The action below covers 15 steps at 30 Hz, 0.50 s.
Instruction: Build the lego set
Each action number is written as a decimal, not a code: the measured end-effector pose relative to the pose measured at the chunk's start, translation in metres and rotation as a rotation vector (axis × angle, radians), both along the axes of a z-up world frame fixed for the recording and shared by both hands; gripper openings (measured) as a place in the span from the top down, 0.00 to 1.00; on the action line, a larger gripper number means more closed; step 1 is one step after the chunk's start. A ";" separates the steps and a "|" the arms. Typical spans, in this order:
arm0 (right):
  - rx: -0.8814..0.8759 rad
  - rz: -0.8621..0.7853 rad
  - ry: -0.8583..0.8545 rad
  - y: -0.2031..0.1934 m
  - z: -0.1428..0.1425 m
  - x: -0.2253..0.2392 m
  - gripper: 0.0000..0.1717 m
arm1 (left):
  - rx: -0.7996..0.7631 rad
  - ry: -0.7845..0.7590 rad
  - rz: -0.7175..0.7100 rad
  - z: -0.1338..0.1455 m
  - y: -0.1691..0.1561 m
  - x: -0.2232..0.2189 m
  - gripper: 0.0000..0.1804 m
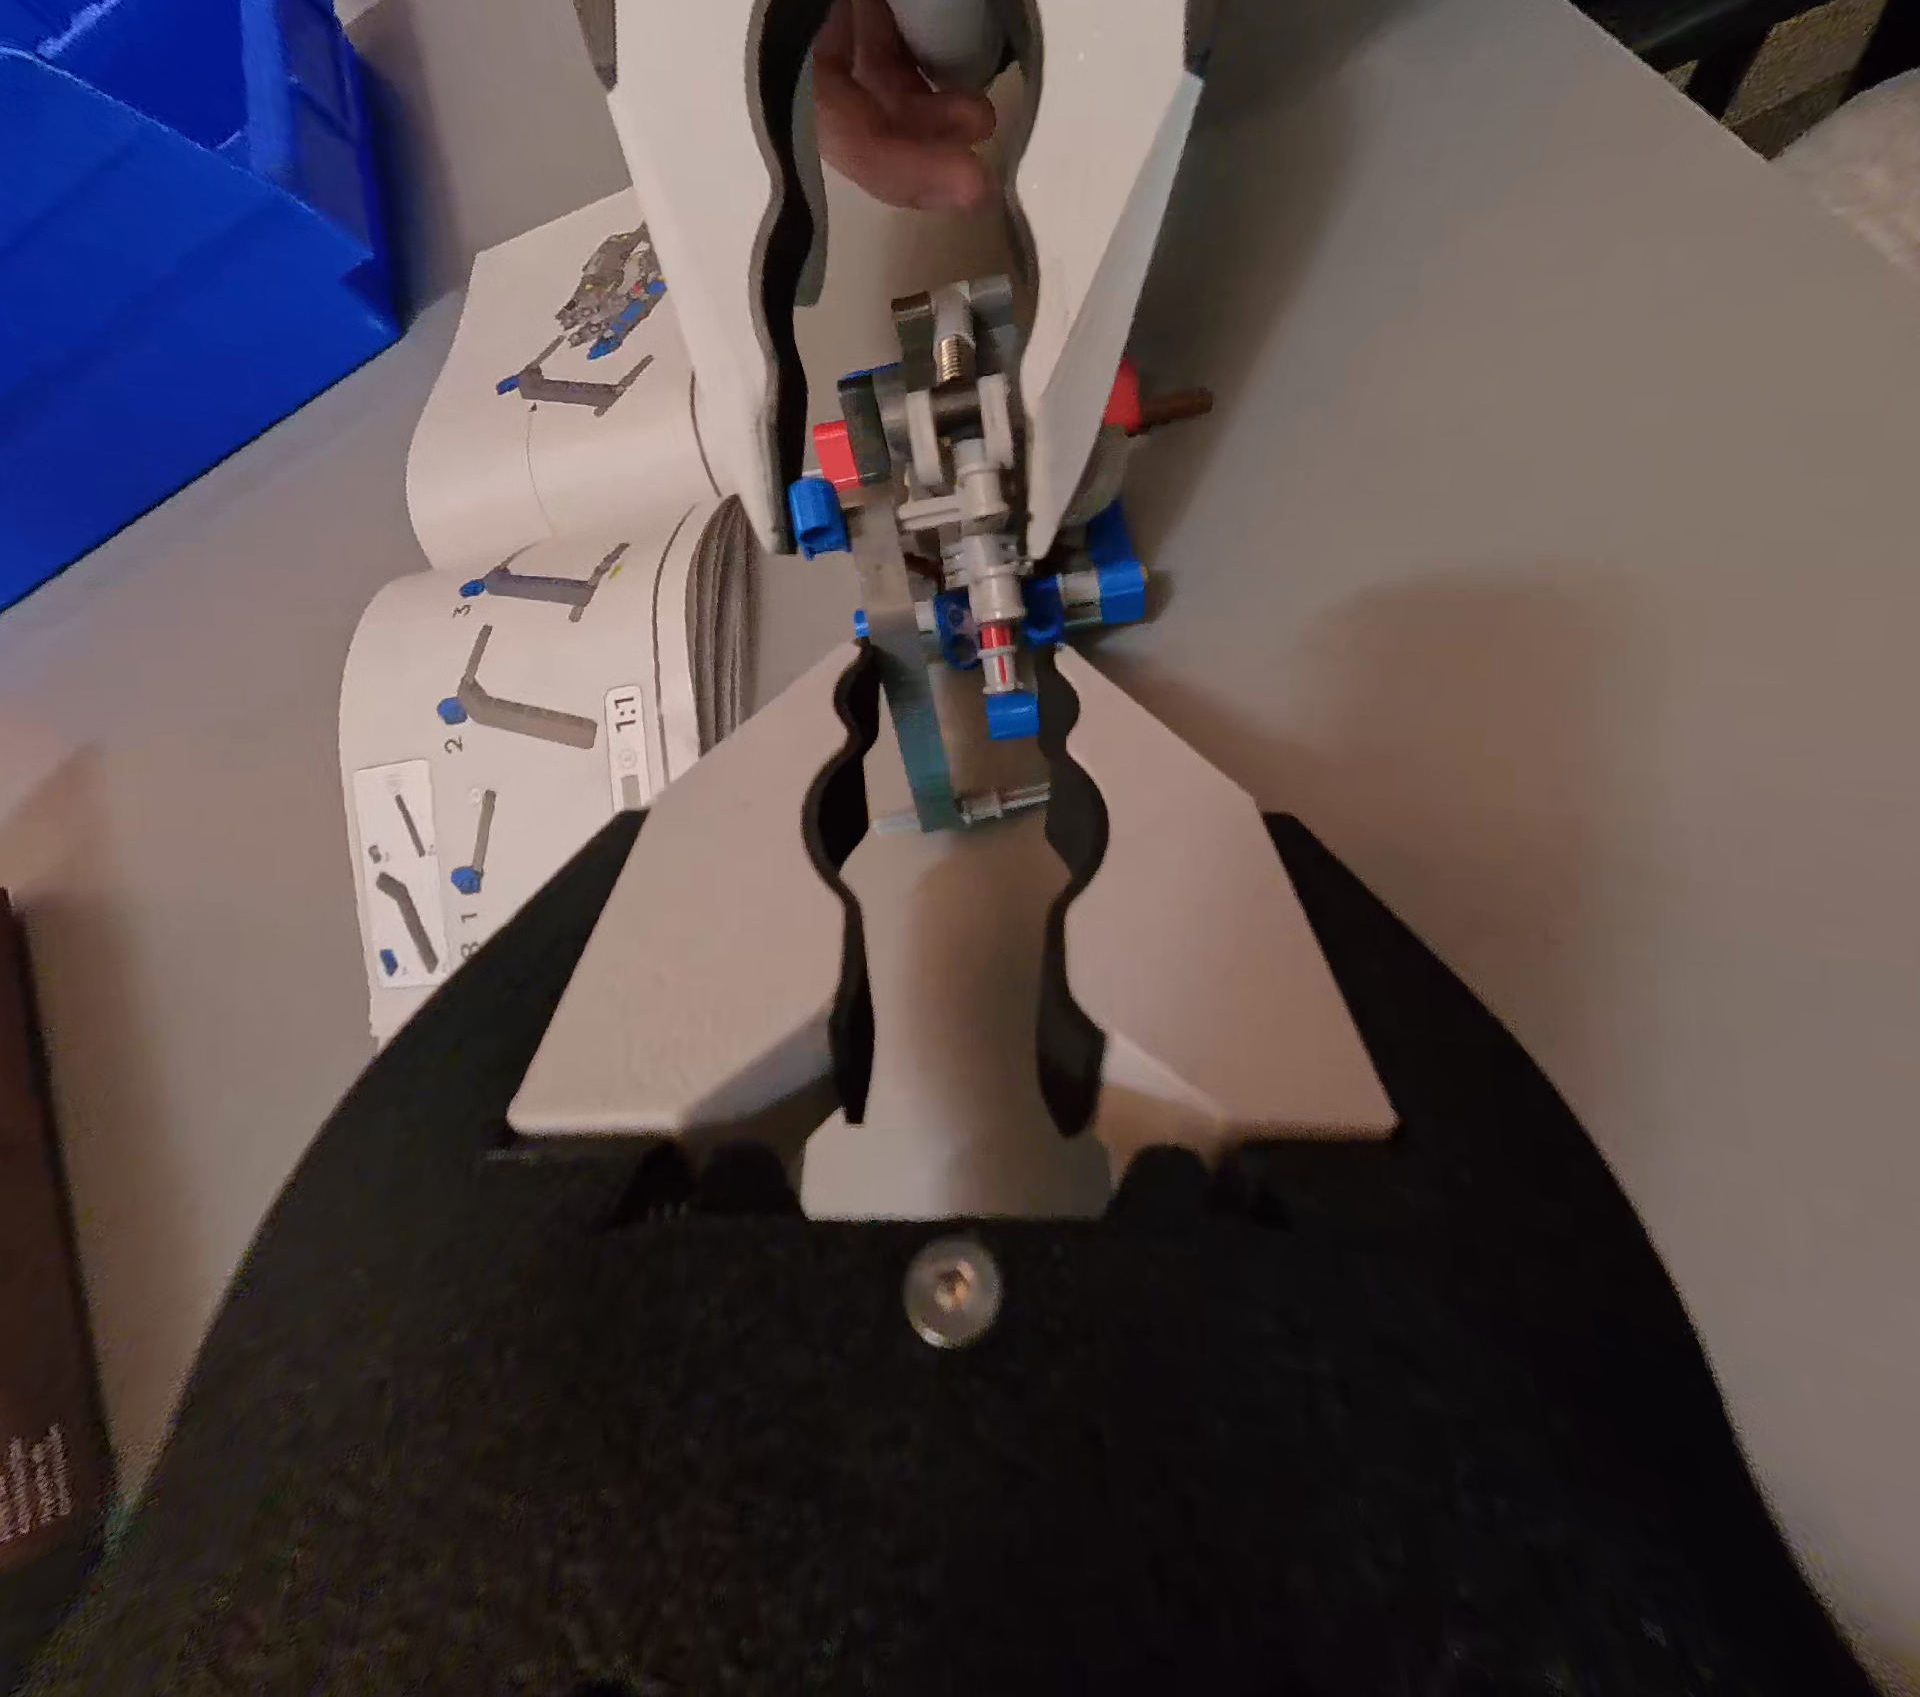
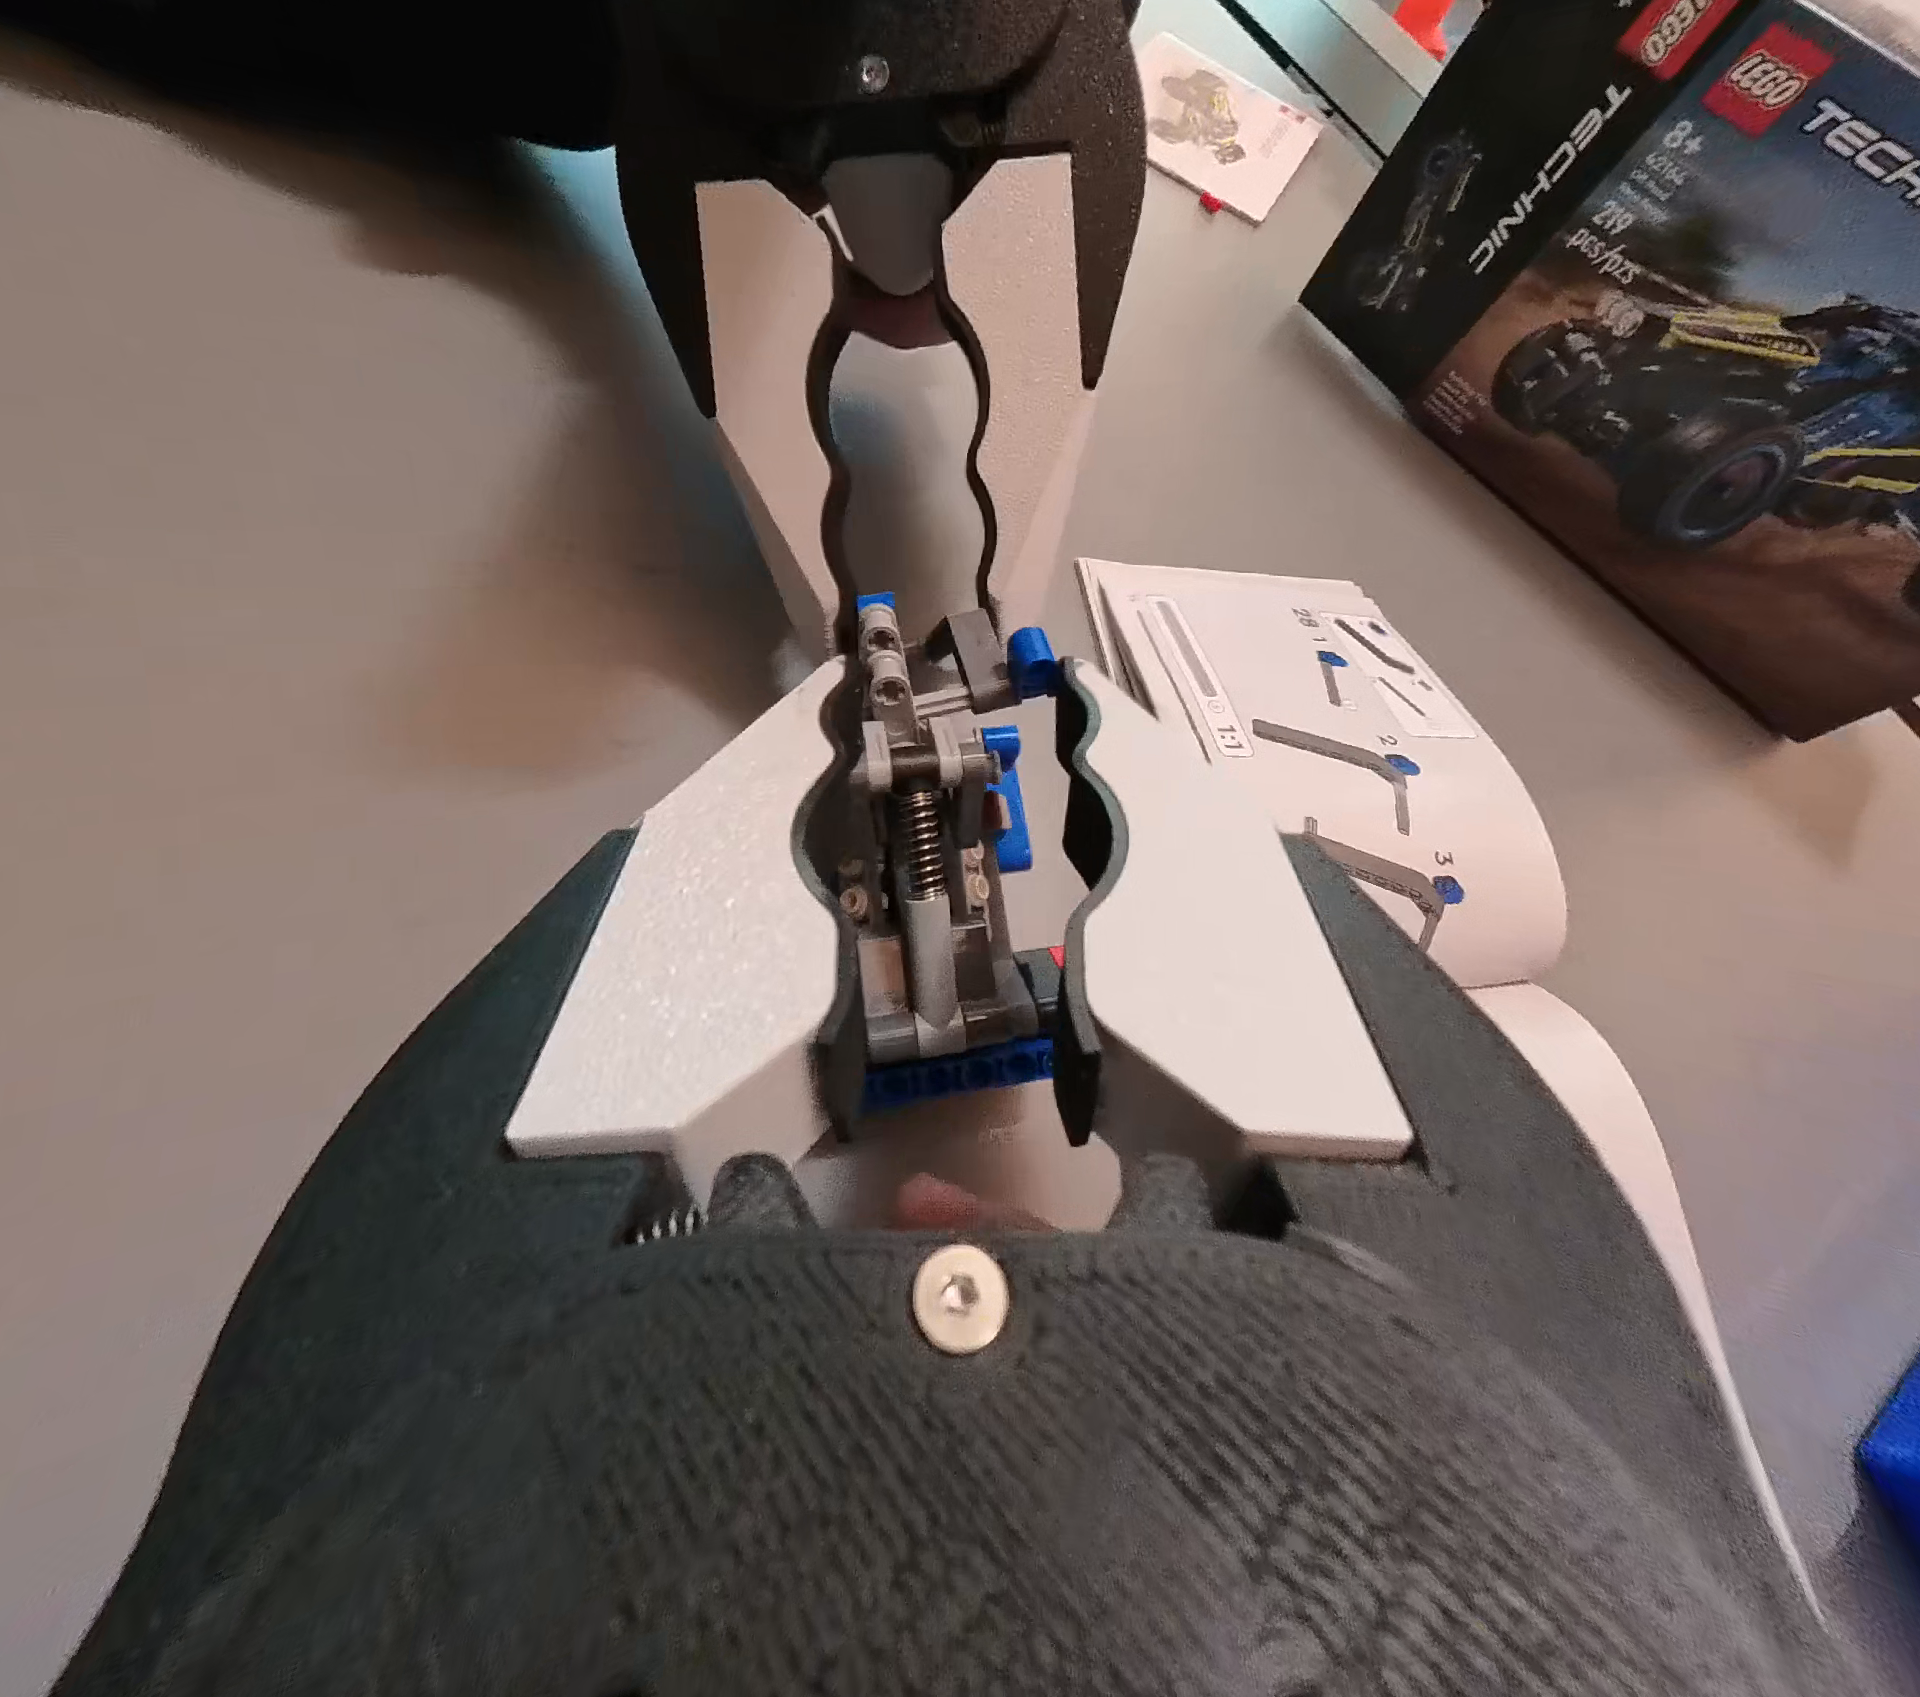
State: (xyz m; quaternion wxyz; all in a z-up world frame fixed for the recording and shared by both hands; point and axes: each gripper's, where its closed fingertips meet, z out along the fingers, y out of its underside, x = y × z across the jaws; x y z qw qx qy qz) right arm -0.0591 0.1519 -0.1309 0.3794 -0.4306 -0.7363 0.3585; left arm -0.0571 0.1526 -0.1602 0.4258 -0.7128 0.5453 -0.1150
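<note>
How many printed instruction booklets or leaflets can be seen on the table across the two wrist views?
2. An open instruction booklet lies on the table beside the grippers, right of the brick assembly. A small leaflet lies farther off, near the product box. Others may be hidden.

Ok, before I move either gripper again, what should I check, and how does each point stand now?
1. Right gripper holds model, pads on both sides: ok.
2. Left gripper around the model's other end: ok.
3. Left pads pressing on it: cannot tell.
4. Spring sits between its mounts: ok.
5. Booklet lies open on table: ok.
</note>
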 end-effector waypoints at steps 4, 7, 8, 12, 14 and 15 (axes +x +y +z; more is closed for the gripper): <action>-0.019 0.003 0.000 0.000 -0.002 0.002 0.87 | 0.050 -0.014 0.020 0.009 0.002 0.007 0.83; -0.006 0.004 0.015 -0.001 -0.002 0.003 0.87 | 0.018 -0.009 0.015 0.006 -0.002 0.012 0.90; -0.004 0.013 0.011 -0.003 -0.003 0.005 0.87 | 0.012 -0.011 0.018 0.007 -0.002 0.013 0.92; -0.027 0.029 0.026 -0.006 -0.001 0.008 0.83 | 0.021 0.014 0.014 0.006 -0.002 0.012 0.92; -0.018 0.006 0.032 -0.001 0.001 0.007 0.87 | 0.019 -0.003 0.043 0.006 0.000 0.012 0.92; -0.020 -0.005 0.031 0.001 0.001 0.007 0.87 | 0.022 -0.015 0.076 0.007 0.003 0.010 0.90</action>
